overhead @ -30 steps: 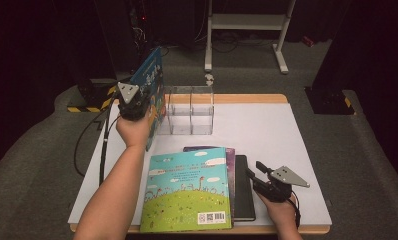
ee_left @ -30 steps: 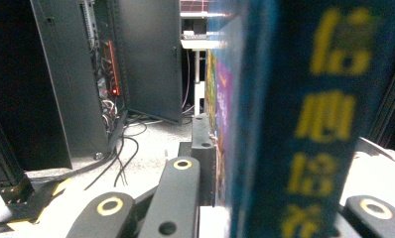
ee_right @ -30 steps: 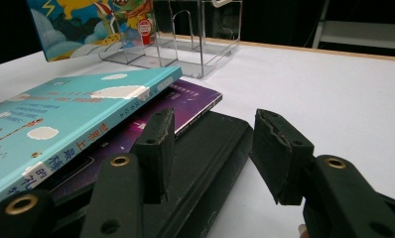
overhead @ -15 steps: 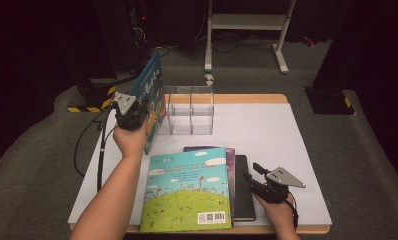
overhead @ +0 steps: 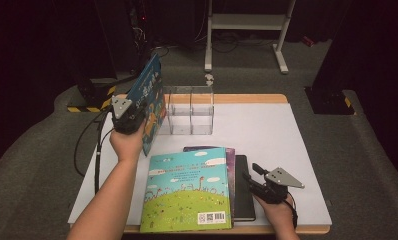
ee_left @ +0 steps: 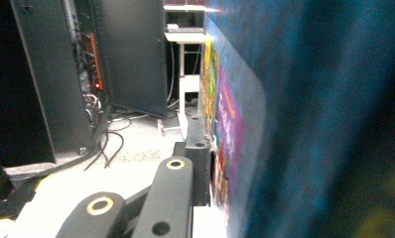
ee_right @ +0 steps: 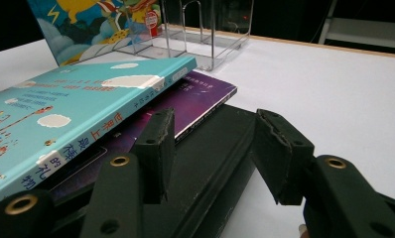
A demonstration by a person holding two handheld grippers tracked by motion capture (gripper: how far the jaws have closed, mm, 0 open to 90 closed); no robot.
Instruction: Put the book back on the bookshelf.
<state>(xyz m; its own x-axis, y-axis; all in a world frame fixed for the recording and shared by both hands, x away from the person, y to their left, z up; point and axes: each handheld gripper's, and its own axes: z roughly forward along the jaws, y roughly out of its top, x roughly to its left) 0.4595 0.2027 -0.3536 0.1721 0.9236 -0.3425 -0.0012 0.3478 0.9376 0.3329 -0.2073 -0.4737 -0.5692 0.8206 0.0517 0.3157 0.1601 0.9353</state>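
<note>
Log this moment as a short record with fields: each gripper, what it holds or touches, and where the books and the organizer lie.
left gripper: shut on the blue picture book, held upright, tilted, left of the organizer
right gripper: fingers straddle the edge of the black book; grip cannot be told
clear acrylic organizer: upright at the back of the white table, compartments look empty
stack: landscape picture book on top, purple book under it, black book lowest at the right
</note>
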